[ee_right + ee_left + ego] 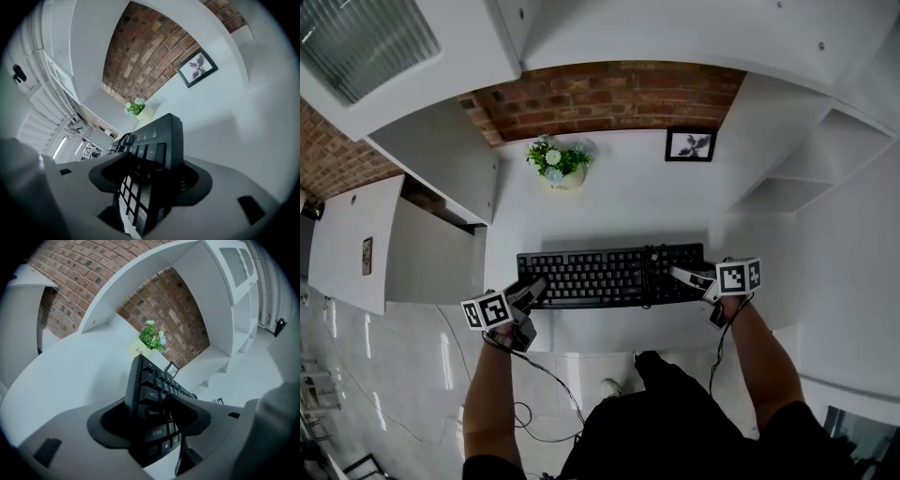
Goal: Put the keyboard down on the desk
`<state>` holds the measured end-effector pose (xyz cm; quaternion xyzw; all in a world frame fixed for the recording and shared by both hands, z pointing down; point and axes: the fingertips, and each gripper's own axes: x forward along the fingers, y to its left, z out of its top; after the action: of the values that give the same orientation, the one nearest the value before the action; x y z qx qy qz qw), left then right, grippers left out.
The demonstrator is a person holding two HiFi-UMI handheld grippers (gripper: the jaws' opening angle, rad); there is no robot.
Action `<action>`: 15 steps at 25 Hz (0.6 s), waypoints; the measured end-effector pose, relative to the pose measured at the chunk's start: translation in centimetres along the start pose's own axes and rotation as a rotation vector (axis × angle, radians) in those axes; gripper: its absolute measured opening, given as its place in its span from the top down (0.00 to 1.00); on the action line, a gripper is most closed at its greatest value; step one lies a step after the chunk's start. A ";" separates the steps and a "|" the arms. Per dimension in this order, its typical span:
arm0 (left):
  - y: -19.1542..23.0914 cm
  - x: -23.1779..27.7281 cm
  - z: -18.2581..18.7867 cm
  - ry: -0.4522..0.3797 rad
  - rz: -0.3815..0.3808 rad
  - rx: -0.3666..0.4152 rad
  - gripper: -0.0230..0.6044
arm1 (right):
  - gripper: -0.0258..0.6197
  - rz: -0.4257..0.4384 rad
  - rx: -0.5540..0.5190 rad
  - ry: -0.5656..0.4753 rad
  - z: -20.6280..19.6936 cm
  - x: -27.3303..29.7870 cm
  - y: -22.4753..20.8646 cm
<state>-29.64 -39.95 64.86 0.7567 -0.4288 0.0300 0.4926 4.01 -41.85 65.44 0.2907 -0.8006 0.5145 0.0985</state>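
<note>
A black keyboard lies flat along the near part of the white desk. My left gripper straddles its left end and my right gripper straddles its right end. In the left gripper view the keyboard stands between the jaws of the left gripper, with a dark gap beside its underside. The right gripper view shows the number-pad end between the jaws of the right gripper, with slack on the key side. Both grippers are open around the keyboard.
A small potted plant and a framed picture stand at the back of the desk against a brick wall. White shelves flank the right side and a white cabinet the left. The desk's front edge runs just behind both grippers.
</note>
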 end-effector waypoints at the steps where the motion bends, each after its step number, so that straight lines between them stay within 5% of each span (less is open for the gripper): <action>1: 0.3 0.2 -0.1 0.006 0.011 -0.003 0.52 | 0.54 -0.011 0.006 0.007 -0.1 0.2 -0.4; 15: 3.4 2.0 -1.4 0.065 0.192 0.014 0.48 | 0.49 -0.167 0.031 0.061 -1.2 1.7 -4.0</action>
<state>-30.16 -40.64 68.98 0.7142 -0.4830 0.1048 0.4957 4.77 -42.58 69.85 0.3422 -0.7622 0.5254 0.1611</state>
